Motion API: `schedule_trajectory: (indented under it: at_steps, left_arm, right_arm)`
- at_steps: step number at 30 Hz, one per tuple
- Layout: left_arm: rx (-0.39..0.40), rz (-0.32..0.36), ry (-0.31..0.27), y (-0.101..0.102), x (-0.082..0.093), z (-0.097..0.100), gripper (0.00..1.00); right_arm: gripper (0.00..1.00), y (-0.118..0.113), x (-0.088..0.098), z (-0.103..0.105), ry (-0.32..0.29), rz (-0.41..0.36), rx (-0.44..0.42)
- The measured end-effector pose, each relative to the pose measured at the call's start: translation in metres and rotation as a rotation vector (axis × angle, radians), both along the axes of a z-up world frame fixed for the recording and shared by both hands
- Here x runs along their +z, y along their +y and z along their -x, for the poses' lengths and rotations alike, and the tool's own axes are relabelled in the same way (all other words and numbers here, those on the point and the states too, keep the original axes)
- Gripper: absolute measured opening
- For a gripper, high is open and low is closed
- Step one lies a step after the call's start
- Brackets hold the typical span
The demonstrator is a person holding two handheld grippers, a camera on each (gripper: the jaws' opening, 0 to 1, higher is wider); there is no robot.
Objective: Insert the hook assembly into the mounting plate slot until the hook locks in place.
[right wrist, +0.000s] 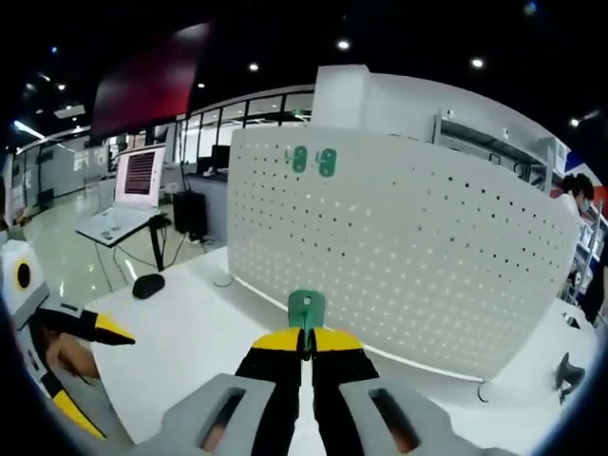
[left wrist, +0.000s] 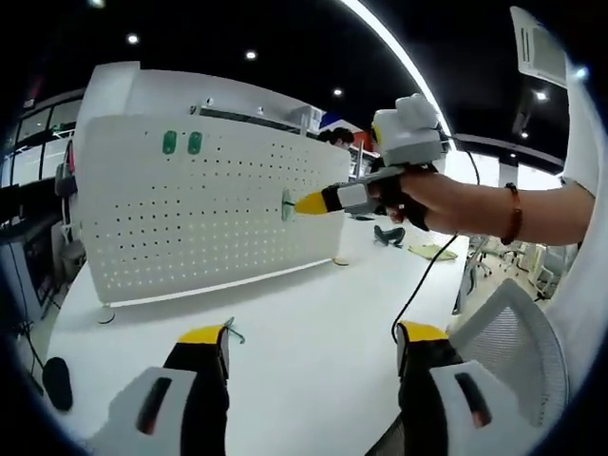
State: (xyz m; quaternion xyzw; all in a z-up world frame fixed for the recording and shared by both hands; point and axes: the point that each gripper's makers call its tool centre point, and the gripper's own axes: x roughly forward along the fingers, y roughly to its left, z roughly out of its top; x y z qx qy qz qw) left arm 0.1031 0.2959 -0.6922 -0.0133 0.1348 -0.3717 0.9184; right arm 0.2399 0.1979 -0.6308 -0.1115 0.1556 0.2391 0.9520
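1. Gripping a green hook [right wrist: 306, 309] between closed jaws, the right gripper [right wrist: 306, 344] holds it up against the white pegboard [right wrist: 408, 256], roughly mid-height; in the left gripper view the hook [left wrist: 287, 204] meets the board near its right edge.
2. Two more green hooks [right wrist: 313, 161] sit side by side near the board's top edge, making three in all.
3. Left gripper [left wrist: 313, 334] hangs wide open with nothing in it above the white worktop [left wrist: 313, 294], well apart from the board.
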Motion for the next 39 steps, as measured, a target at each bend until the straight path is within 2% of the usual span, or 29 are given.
schedule_trajectory:
  at_steps: [14, 24, 39]
  left_arm:
    - [0.016, 0.002, -0.002, 0.009, 0.000, -0.002, 0.72]
    - [0.034, 0.005, 0.012, 0.013, -0.005, 0.001, 0.72]
    - [0.035, -0.011, 0.009, 0.014, -0.005, 0.001, 0.72]
  right_arm:
    - [0.01, 0.012, 0.011, -0.025, 0.012, -0.056, -0.036]
    - [0.01, 0.011, 0.018, -0.040, 0.024, -0.106, -0.082]
    - [0.01, 0.023, 0.038, -0.060, 0.000, -0.133, -0.096]
